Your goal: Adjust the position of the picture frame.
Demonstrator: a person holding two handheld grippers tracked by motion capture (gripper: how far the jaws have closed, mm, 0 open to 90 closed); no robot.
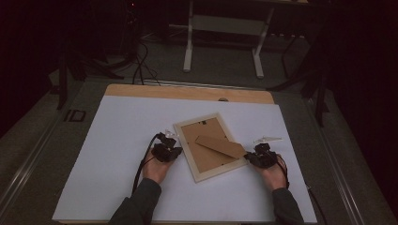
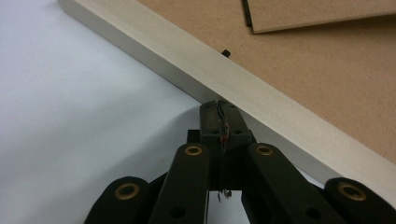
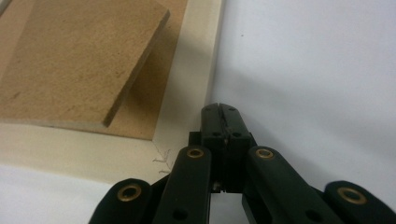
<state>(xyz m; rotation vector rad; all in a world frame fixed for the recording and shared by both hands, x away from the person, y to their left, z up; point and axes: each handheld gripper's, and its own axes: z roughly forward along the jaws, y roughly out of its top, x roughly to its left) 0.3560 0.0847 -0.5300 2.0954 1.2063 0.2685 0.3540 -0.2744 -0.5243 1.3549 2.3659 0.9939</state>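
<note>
Your left gripper (image 2: 219,106) and right gripper (image 3: 220,110) are both clenched on nothing, tips against opposite edges of the face-down picture frame (image 1: 189,146) mid-table — judged light, stiff, likely glazed and fragile — so grip its wooden rails, not the hinged stand (image 1: 220,146).

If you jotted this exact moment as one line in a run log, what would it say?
thing: pale wooden picture frame face-down, brown stand flap raised | left gripper: shut, at frame's left edge | right gripper: shut, at frame's right corner | surface: white table
</note>
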